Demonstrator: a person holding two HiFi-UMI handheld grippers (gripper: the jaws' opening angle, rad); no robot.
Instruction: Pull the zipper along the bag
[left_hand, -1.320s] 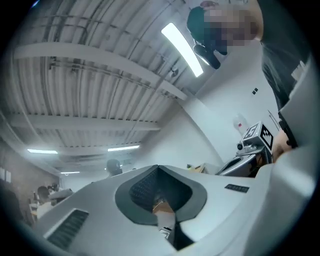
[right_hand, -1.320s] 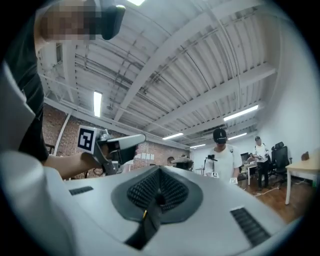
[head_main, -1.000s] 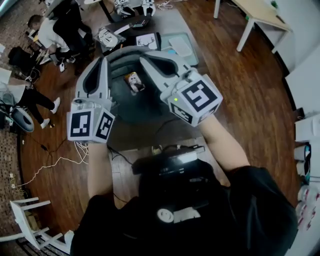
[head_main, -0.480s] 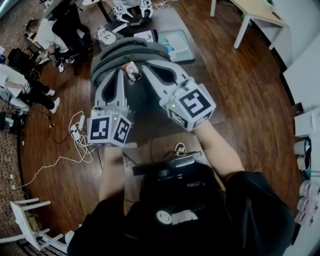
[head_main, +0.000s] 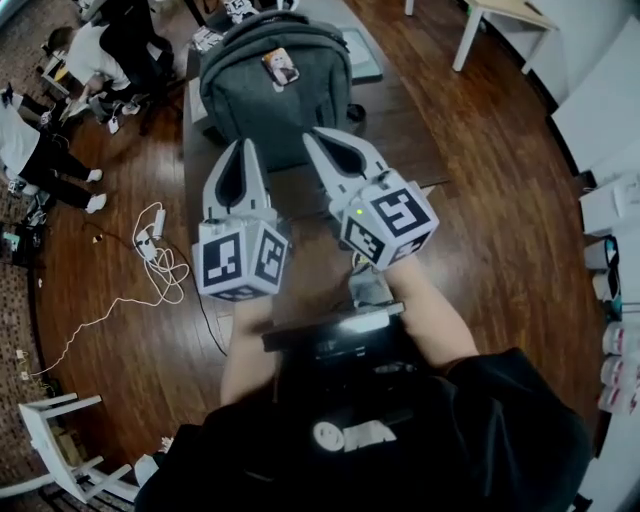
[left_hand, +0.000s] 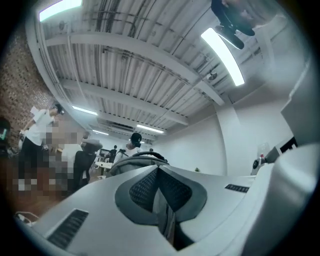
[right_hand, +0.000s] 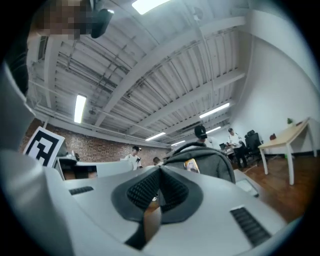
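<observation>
Grey fabric backpack (head_main: 275, 100) lies at the upper centre of the head view, on a dark table (head_main: 400, 140) that runs down the middle of the frame. A small picture card (head_main: 280, 66) sits on the upper part of the bag. Its zipper cannot be made out in any view.

Both tools are held side by side at the centre of the head view, just below the backpack in the frame, and both point toward it. The left tool (head_main: 241, 146) has its jaws pressed together with nothing between them. In the left gripper view the closed tips (left_hand: 159, 170) meet in a thin seam, and the backpack (left_hand: 131, 161) rises beyond them, apart from the pads. The right tool (head_main: 318, 135) is likewise closed and empty. In the right gripper view its ribbed pads (right_hand: 161, 168) meet at the tips, and the backpack (right_hand: 210, 160) stands beyond them, to the right of centre. In the head view both sets of tips overlap the bag's lower edge, but neither gripper view shows contact.

Brown wooden floor (head_main: 500, 210) surrounds the table. A white cable (head_main: 160, 265) curls at the left of the frame, a white chair (head_main: 55, 445) stands at the lower left, and a pale table (head_main: 490, 15) is at the upper right. Several people (head_main: 90, 60) are at the upper left.
</observation>
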